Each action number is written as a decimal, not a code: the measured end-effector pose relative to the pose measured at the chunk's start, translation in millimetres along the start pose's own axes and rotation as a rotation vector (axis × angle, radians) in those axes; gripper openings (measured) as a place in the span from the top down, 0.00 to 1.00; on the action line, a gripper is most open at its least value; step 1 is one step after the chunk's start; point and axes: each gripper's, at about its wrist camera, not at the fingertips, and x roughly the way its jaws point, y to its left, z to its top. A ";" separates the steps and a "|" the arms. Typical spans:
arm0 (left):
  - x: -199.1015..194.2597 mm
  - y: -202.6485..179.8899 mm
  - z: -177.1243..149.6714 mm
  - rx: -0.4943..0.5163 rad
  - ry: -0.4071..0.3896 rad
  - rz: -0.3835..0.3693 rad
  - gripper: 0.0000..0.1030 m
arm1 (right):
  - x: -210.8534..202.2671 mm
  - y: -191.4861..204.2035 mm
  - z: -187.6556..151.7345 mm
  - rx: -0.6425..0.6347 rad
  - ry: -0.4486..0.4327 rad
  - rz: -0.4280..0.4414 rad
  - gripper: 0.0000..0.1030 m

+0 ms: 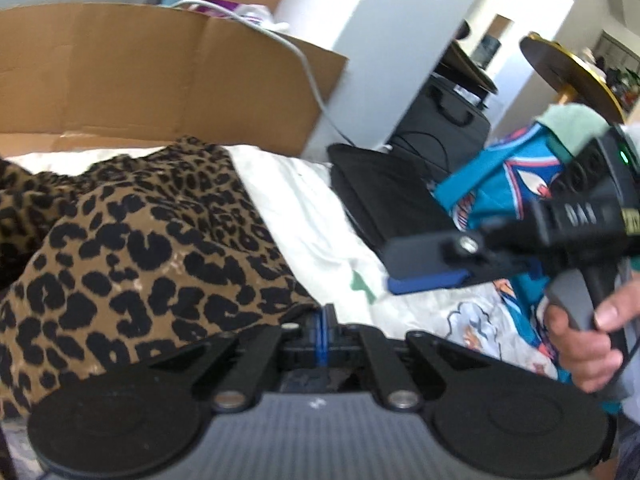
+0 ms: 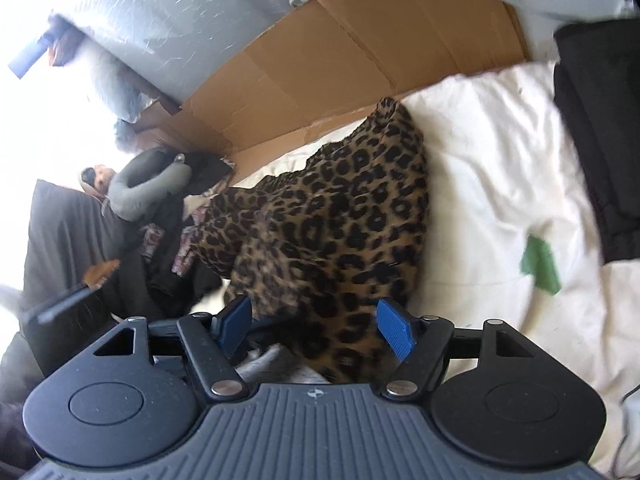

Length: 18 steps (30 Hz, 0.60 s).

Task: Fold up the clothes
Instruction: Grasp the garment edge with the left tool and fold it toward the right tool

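White bedding (image 2: 480,168) | left tongs (image 1: 324,320) pinching leopard-print garment (image 1: 160,248) | right tongs (image 2: 316,324) spread — astride it

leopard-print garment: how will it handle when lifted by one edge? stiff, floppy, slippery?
Likely floppy: the leopard-print garment lies in soft folds and bunches on the white bedding. Probably light, since it looks like thin fabric. It may sag or slip, because the left gripper is shut at its edge, while the right gripper stands open around it.
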 end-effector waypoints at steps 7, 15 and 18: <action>11.0 -33.5 -11.0 0.097 0.006 -0.019 0.99 | 19.5 -1.9 2.4 0.056 0.072 -0.040 0.47; 14.8 -56.6 -17.6 0.200 -0.001 -0.035 1.00 | 32.4 -10.8 -7.7 0.078 0.144 -0.112 0.72; 16.9 -60.6 -20.3 0.231 -0.001 -0.040 0.99 | 31.8 -15.5 -8.7 0.076 0.146 -0.119 0.79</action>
